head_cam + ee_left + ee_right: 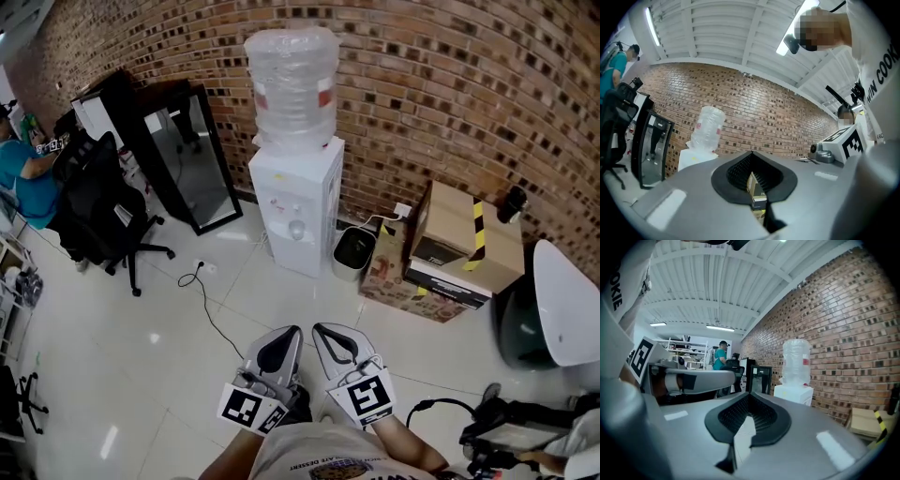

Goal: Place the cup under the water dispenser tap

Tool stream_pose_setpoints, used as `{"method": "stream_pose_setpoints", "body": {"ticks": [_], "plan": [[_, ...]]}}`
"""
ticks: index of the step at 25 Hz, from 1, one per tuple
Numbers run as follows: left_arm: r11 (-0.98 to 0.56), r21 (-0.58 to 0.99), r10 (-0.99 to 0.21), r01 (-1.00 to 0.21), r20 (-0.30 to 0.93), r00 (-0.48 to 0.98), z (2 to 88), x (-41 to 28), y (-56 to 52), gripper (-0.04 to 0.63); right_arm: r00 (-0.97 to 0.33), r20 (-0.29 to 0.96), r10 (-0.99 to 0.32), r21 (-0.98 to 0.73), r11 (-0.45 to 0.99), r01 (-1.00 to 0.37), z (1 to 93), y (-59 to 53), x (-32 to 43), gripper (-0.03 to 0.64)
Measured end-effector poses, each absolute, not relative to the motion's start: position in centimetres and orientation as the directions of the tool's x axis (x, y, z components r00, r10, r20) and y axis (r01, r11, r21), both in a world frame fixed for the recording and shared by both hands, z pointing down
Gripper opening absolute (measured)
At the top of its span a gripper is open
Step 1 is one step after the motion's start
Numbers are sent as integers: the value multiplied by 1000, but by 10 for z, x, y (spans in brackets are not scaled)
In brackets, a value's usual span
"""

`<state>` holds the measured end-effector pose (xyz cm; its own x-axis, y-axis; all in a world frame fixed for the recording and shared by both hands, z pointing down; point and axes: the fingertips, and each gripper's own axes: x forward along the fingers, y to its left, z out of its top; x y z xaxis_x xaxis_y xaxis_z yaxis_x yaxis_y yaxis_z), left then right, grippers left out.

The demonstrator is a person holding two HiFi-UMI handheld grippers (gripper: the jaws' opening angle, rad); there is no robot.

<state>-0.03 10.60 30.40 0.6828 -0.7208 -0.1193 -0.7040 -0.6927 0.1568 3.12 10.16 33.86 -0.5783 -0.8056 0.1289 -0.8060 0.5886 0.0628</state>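
Note:
A white water dispenser [295,206] with a clear bottle [292,82] on top stands against the brick wall, straight ahead of me. It also shows in the left gripper view [696,157] and in the right gripper view [793,394]. A pale round spot [296,228] sits at its tap recess; I cannot tell what it is. No cup is plainly visible. My left gripper [292,331] and right gripper [319,329] are side by side at the bottom of the head view, well short of the dispenser. Both are shut and hold nothing.
A black office chair [103,214] and a black-framed glass panel [187,159] stand left of the dispenser. A cable [211,314] trails over the white floor. A small black bin [353,250] and cardboard boxes [455,246] sit to its right. A person in teal [26,178] sits far left.

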Motion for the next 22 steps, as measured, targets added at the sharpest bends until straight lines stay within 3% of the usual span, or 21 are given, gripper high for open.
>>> {"method": "stream_pose_setpoints", "body": {"ticks": [9, 22], "plan": [[-688, 147, -725, -710, -102, 681, 305, 12, 158, -9, -572, 124, -811, 39, 580, -814, 337, 155, 49, 6], [-686, 153, -727, -711, -108, 678, 297, -32, 175, -9, -582, 110, -805, 40, 589, -807, 329, 169, 4, 6]]}}
